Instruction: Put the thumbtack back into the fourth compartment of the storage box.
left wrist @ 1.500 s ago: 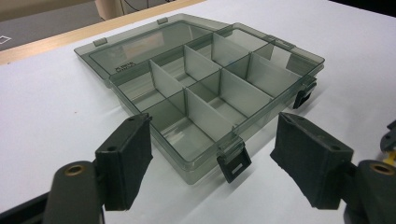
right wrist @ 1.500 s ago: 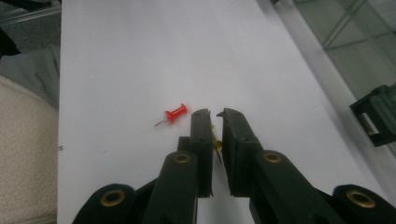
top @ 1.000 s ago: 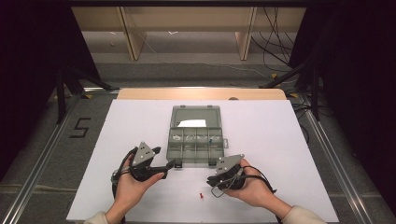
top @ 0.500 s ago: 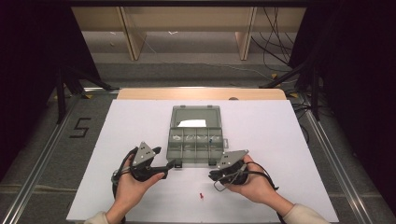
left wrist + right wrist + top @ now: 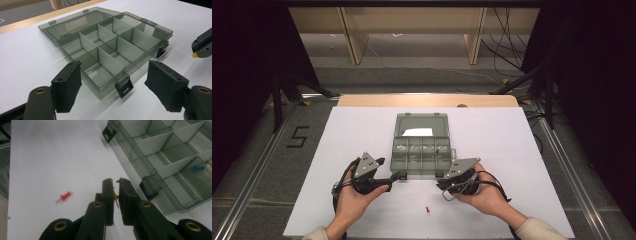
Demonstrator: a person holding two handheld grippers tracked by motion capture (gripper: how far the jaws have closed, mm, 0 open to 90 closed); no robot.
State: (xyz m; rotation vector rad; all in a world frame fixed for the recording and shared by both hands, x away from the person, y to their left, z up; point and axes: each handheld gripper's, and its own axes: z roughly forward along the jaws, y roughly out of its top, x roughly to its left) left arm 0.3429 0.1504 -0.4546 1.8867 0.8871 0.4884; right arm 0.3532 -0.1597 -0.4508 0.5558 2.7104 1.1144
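A smoky clear compartment box point(image 5: 398, 161) lies open at the table's middle, lid flat behind it. My left gripper point(image 5: 391, 168) stands open at the box's front left corner; in the left gripper view its jaws point(image 5: 113, 67) straddle the box point(image 5: 62, 43) front latch without touching. My right gripper point(image 5: 440, 184) is near the front right corner, shut on a yellow pushpin point(image 5: 115, 195) between its pads point(image 5: 115, 181). It appears at the right edge of the left gripper view point(image 5: 203, 45) with the yellow pushpin head point(image 5: 194, 55) showing. A blue pushpin point(image 5: 198, 168) lies in one compartment.
A red pushpin point(image 5: 427, 209) lies on the white table sheet in front of the box, between my hands, also seen as the red pushpin point(image 5: 64, 195) left of the right jaws. A white slip point(image 5: 418, 132) sits under the lid. White surface extends on both sides.
My right gripper has drifted slightly away from the red pushpin toward the box's front right corner, still holding the yellow pushpin. The left gripper has stayed put.
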